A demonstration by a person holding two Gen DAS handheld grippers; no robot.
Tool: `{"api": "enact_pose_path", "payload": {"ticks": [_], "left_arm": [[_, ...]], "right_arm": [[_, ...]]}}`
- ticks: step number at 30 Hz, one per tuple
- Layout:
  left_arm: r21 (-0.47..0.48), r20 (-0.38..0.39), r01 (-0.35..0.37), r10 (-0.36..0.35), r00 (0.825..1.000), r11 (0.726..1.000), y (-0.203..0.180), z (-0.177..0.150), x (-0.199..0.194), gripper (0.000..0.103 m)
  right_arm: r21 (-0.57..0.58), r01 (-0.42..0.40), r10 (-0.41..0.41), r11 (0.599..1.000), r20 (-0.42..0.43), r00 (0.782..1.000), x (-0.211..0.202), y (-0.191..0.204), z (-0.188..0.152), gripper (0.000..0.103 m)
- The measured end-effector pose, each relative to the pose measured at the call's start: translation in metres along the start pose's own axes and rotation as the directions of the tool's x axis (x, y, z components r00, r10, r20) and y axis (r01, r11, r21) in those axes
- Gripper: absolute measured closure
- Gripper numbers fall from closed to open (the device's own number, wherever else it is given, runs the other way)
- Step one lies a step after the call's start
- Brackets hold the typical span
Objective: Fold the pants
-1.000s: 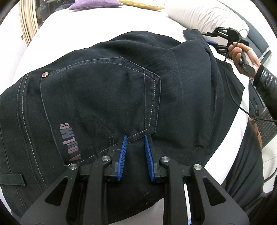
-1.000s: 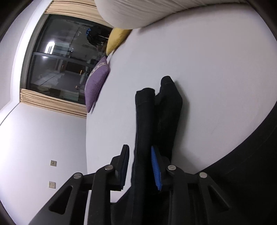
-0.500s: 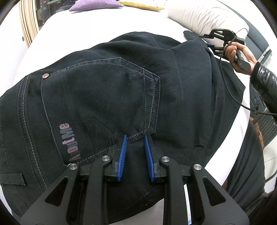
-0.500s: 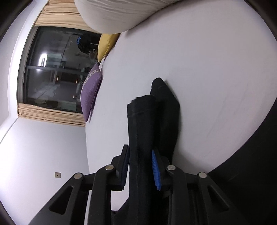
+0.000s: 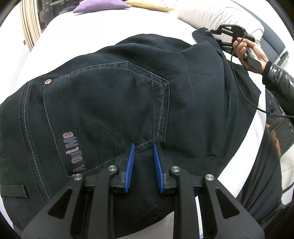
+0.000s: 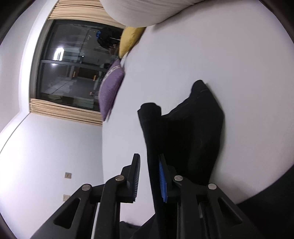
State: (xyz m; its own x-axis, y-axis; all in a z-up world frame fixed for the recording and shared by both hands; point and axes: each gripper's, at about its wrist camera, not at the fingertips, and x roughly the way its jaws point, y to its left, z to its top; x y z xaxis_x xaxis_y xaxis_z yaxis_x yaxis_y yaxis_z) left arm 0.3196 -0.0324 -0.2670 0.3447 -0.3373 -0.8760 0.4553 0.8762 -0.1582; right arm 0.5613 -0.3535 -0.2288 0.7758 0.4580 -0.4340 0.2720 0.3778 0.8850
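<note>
Dark denim pants [image 5: 114,95] lie spread on the white bed [image 5: 102,25], back pocket up. My left gripper [image 5: 144,147] sits at the pocket's lower edge, its blue pads close together with denim between them. In the same view a hand holds my right gripper [image 5: 214,35] at the far leg ends. In the right wrist view, the folded pant leg [image 6: 156,139] runs between the fingers of my right gripper [image 6: 148,158]. Its jaws are closing: the blue right pad [image 6: 162,176] touches the cloth, while a gap shows beside the left finger [image 6: 136,171].
A purple pillow [image 5: 101,4], a yellow pillow [image 5: 148,4] and a big white pillow [image 5: 211,16] lie at the bed's far side. A dark window [image 6: 73,69] is beyond. A shiny black sleeve [image 5: 279,79] and a cable [image 5: 244,95] hang over the bed's right edge.
The right gripper's jaws have narrowed around the pant leg and it has shifted along it. The leg ends now sit further right in its view. The left gripper has not moved.
</note>
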Motion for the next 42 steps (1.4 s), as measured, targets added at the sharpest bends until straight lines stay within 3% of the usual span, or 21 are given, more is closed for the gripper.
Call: {"api": "enact_pose_path", "payload": {"ticks": [4,9,13,17,20,23,27,29,31,38,39,42], "left_arm": [[0.006,0.001,-0.001,0.001,1.000,1.000,0.000,-0.003,0.000,0.082],[0.005,0.003,0.000,0.000,1.000,1.000,0.000,-0.003,-0.001,0.082],[0.004,0.012,0.000,0.000,1.000,1.000,0.001,-0.005,-0.001,0.082],[0.006,0.019,-0.001,0.001,1.000,1.000,0.000,-0.008,-0.002,0.082],[0.011,0.022,-0.004,0.003,1.000,1.000,-0.001,-0.008,-0.003,0.082],[0.012,0.021,-0.005,0.005,1.000,1.000,-0.002,-0.008,-0.004,0.082],[0.012,0.018,0.001,-0.001,1.000,1.000,-0.001,-0.007,-0.006,0.082],[0.005,0.014,0.005,-0.005,1.000,1.000,-0.001,-0.005,-0.006,0.082],[-0.002,0.011,0.006,-0.006,1.000,1.000,0.001,-0.003,-0.006,0.082],[-0.008,0.005,0.002,-0.001,1.000,1.000,0.002,-0.003,-0.008,0.082],[-0.009,0.005,0.003,-0.003,1.000,1.000,0.003,-0.003,-0.009,0.082],[-0.011,0.002,0.005,-0.005,1.000,1.000,0.003,-0.003,-0.010,0.082]], "right_arm": [[-0.018,0.098,-0.098,0.995,0.008,0.995,0.003,-0.004,0.002,0.098],[-0.072,0.121,-0.114,0.990,0.093,0.989,-0.026,0.009,-0.003,0.099],[-0.076,0.055,-0.039,0.996,0.197,0.980,-0.081,0.018,-0.011,0.099],[-0.060,0.010,0.010,0.998,0.324,0.946,-0.161,0.014,-0.029,0.099],[-0.005,0.015,-0.012,1.000,0.391,0.920,-0.209,-0.010,-0.052,0.099],[0.099,0.052,-0.089,0.994,0.424,0.901,-0.238,-0.052,-0.081,0.099],[0.345,0.069,-0.198,0.936,0.355,0.914,-0.242,-0.124,-0.113,0.091],[0.347,0.063,-0.199,0.936,0.369,0.908,-0.245,-0.130,-0.126,0.081],[0.327,0.055,-0.186,0.943,0.386,0.904,-0.244,-0.126,-0.131,0.055],[0.302,0.044,-0.154,0.952,0.352,0.923,-0.214,-0.112,-0.111,0.051],[0.304,0.042,-0.151,0.952,0.345,0.926,-0.213,-0.114,-0.110,0.055],[0.300,0.067,-0.163,0.952,0.310,0.937,-0.206,-0.116,-0.105,0.088]]}}
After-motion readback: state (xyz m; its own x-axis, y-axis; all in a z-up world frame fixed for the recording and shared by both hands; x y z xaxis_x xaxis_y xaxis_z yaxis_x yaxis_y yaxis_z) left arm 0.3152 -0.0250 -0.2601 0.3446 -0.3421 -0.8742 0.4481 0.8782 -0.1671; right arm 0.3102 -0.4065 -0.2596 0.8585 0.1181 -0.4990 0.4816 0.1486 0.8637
